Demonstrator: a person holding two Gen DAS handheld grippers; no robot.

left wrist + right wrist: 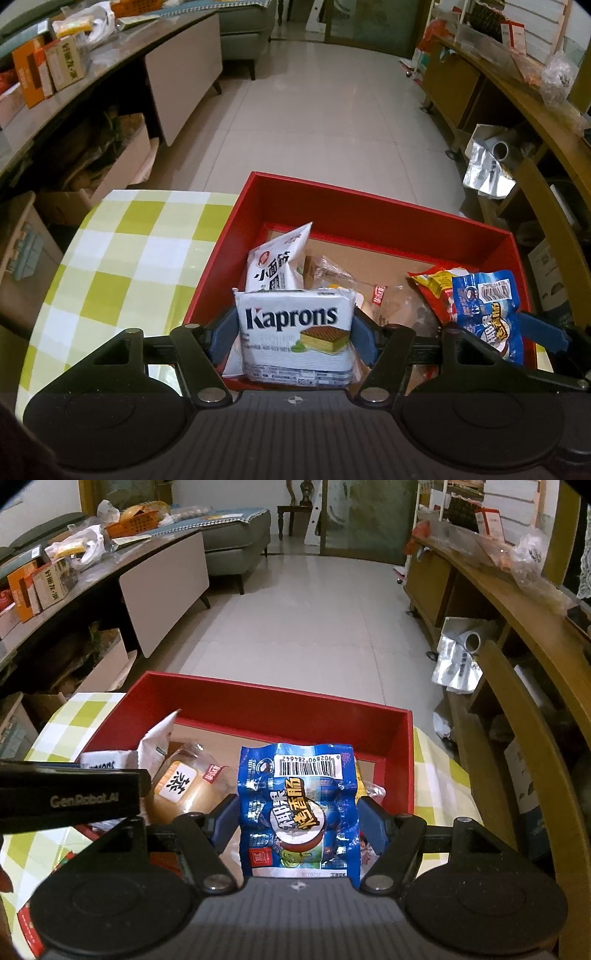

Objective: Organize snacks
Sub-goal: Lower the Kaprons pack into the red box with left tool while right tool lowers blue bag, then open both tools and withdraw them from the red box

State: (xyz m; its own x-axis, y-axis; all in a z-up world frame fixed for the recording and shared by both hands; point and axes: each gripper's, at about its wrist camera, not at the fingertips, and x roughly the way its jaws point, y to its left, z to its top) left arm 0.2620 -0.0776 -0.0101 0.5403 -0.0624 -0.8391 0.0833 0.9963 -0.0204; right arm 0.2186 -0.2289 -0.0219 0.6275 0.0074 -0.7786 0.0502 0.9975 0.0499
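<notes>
A red box (369, 218) stands on a table with a green-and-white checked cloth (140, 251). My left gripper (294, 326) is shut on a white Kaprons wafer packet (291, 347), held upright over the box's near left part. My right gripper (299, 812) is shut on a blue sausage packet (299, 794) over the red box (280, 705), towards its right side. Inside lie a white noodle-snack packet (275, 262), a clear-wrapped bread (184, 790) and a red-and-yellow packet (432, 284). The blue packet (487, 310) also shows in the left wrist view.
The left gripper's black body (70, 797) crosses the right wrist view at the left. A dark sideboard with cartons (48, 70) runs along the left. A wooden shelf unit (517, 92) and a chair back (517, 716) are on the right. A silver bag (487, 166) lies on the tiled floor.
</notes>
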